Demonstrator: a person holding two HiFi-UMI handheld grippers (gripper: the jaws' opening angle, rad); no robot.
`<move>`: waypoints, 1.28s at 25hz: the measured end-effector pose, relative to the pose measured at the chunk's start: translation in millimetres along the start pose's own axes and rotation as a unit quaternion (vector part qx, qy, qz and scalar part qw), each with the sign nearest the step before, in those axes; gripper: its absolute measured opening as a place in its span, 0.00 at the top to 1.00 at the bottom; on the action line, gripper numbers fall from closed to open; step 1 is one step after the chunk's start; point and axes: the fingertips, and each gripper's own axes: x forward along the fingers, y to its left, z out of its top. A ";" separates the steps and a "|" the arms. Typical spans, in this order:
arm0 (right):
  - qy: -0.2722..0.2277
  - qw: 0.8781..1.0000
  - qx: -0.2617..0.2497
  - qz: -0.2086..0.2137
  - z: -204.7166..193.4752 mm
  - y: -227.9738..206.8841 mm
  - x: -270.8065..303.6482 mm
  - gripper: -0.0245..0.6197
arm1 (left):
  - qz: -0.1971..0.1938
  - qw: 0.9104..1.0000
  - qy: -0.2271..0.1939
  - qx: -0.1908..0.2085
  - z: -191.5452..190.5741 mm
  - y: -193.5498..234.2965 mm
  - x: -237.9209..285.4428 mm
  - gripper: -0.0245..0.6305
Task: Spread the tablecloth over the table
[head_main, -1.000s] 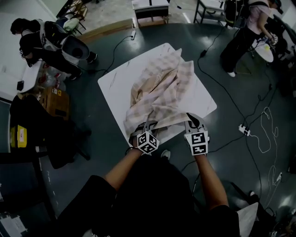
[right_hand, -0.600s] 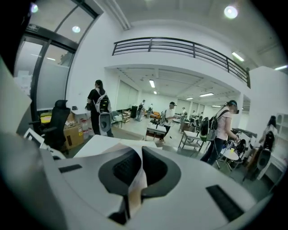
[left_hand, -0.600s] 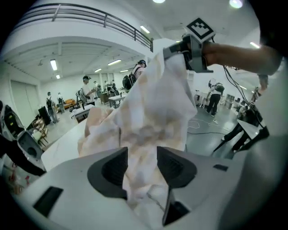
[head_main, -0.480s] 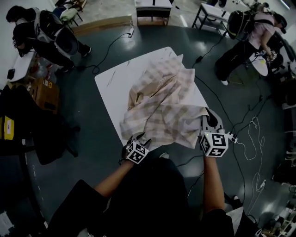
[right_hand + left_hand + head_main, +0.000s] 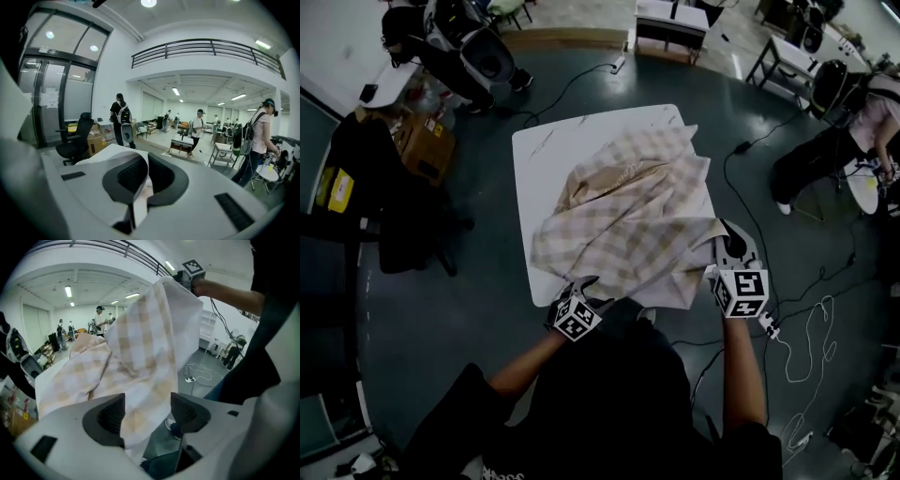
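A beige-and-white checked tablecloth (image 5: 628, 220) lies rumpled over the white square table (image 5: 539, 164), with its left part bare. My right gripper (image 5: 727, 248) is off the table's near right corner, shut on a corner of the cloth, which it holds lifted. In the right gripper view a thin fold of cloth sits pinched in my right gripper (image 5: 144, 176). My left gripper (image 5: 581, 295) is at the cloth's near edge. Its jaws are opening. The tablecloth (image 5: 140, 348) hangs loose inside my left gripper (image 5: 147, 406), and neither pad presses it.
Cables and a power strip (image 5: 769, 328) lie on the dark floor at the right. A black chair (image 5: 403, 225) and a cardboard box (image 5: 422, 150) stand left of the table. People stand at the back left (image 5: 450, 47) and far right (image 5: 862, 131).
My right gripper has drawn its cloth corner out to the right, which spread the near side. My left gripper's jaws have come apart and let go of the cloth's near edge.
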 end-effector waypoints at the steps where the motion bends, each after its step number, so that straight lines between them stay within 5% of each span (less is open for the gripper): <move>1: 0.003 1.000 -0.002 0.016 -4.5 -6.7 4.2 0.94 | 0.016 1.000 0.004 0.008 3.1 -2.5 0.1 0.50; 6: 0.005 0.998 -0.008 0.062 -16.3 -37.4 6.4 0.94 | 0.074 0.995 0.063 0.025 -19.4 -17.0 8.5 0.48; 11: 0.007 0.997 -0.011 0.080 -25.6 -58.4 -7.1 0.94 | 0.182 0.980 0.077 -0.001 -31.7 19.2 21.4 0.48; 16: 0.024 0.997 -0.015 0.076 -50.8 -73.7 -12.7 0.94 | 0.136 0.990 0.026 -0.027 -10.9 14.8 21.0 0.50; 20: 0.037 0.996 -0.007 0.082 -87.2 -42.4 -11.6 0.94 | 0.109 0.993 0.000 -0.042 0.7 1.1 22.6 0.51; 22: 0.049 0.995 -0.006 0.088 -109.8 -16.8 -11.5 0.94 | 0.128 0.991 0.001 -0.043 -5.2 7.6 20.5 0.60; 24: 0.061 0.993 -0.037 0.094 -131.1 11.8 -12.5 0.94 | 0.157 0.987 0.000 -0.043 -14.9 19.9 11.8 0.87; 26: 0.071 0.985 -0.120 0.102 -154.3 39.9 -14.8 0.94 | 0.170 0.984 0.001 -0.053 -25.2 31.8 5.6 0.93; 29: 0.107 0.948 -0.277 0.116 -210.5 72.6 -18.8 0.94 | 0.161 0.985 0.008 -0.065 -34.4 43.7 5.6 0.94; 32: 0.175 0.920 -0.323 0.140 -276.6 87.3 -14.8 0.94 | 0.121 0.991 0.022 -0.052 -33.5 39.8 14.2 0.94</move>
